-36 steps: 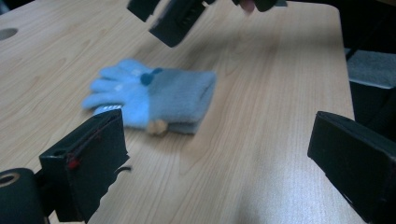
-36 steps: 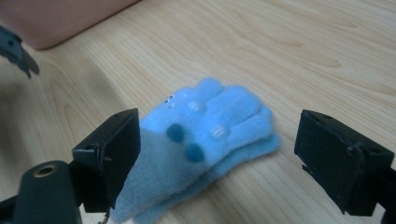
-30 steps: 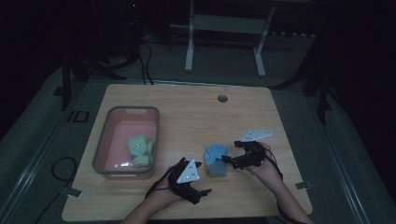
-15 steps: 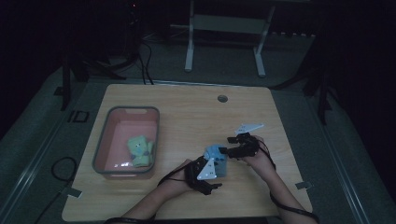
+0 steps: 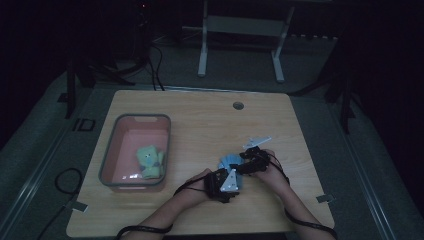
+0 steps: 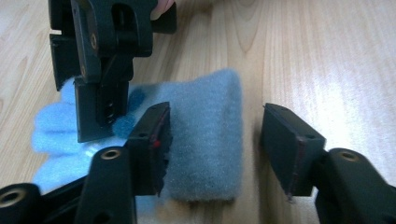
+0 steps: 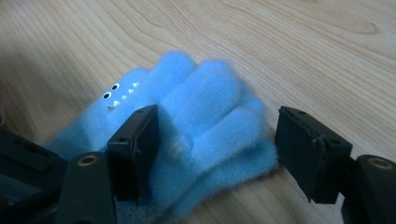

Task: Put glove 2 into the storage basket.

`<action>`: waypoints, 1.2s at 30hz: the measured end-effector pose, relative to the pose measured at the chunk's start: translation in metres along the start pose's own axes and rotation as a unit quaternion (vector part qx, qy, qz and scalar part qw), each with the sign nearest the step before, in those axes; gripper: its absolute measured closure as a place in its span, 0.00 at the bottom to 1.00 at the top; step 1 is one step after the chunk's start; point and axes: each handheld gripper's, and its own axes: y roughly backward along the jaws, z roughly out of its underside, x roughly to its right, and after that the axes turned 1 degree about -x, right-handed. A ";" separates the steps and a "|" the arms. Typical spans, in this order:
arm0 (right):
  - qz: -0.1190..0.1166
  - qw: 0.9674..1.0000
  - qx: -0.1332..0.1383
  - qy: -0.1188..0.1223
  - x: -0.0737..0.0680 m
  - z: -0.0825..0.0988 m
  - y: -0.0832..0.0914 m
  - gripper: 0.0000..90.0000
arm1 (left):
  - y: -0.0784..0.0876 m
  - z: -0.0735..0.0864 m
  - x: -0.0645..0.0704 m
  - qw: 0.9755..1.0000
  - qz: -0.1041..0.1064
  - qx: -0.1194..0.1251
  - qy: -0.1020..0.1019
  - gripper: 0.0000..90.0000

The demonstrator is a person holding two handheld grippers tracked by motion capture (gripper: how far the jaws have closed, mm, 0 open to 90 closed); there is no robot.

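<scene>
A fuzzy blue glove with a small printed face lies flat on the wooden table, near its front. My left gripper points along the cuff end. One of its jaws rests on the fabric; the other stands clear over bare wood. Its jaws have just been closing and stay open around the cuff edge. My right gripper straddles the glove's fingers. Its jaws have also just been closing, and a gap remains at the far jaw. In the left gripper view the right gripper reaches down onto the glove.
A pink bin stands at the table's left with a green glove inside. A round cable hole sits near the far edge. Beyond the table a white metal stand rests on the dark floor.
Both hands have come together onto the blue glove: the left gripper moved right and forward to the cuff, the right gripper came down over the fingers. Both pairs of jaws stand narrower than before.
</scene>
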 end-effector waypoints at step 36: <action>-0.093 0.995 0.044 -0.021 -0.027 -0.054 0.033 0.91 | 0.075 -0.019 -0.034 0.999 0.019 -0.017 0.024 0.85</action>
